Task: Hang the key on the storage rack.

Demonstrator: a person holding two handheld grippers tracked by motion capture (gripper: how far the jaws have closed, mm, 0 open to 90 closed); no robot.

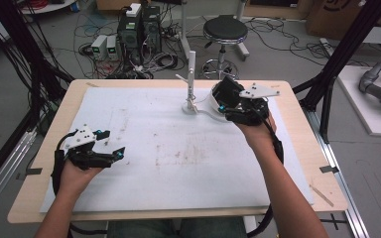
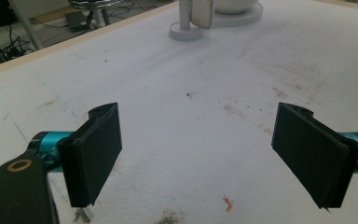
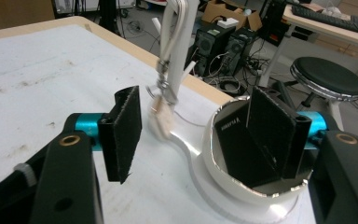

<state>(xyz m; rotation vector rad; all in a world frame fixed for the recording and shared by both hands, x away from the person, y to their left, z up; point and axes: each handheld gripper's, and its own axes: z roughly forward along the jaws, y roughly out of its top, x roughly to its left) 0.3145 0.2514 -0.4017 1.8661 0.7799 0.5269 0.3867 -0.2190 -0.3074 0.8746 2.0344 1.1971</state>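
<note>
A black card (image 3: 242, 149) leans upright inside the white cup (image 3: 214, 154).

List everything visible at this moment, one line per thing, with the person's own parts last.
white cup: one, white, on a flat white base at the far right of the table, right gripper at it
black card: one, black, standing tilted inside the cup
white stand: one, white, upright post on a round foot, left of the cup
small tag: one, pale, hanging from the stand
white mat: one, white, stained, covering the wooden table
stool: one, black seat, on the floor beyond the table
left gripper: one, black, jaws open, near left of the mat
right gripper: one, black, jaws open
</note>
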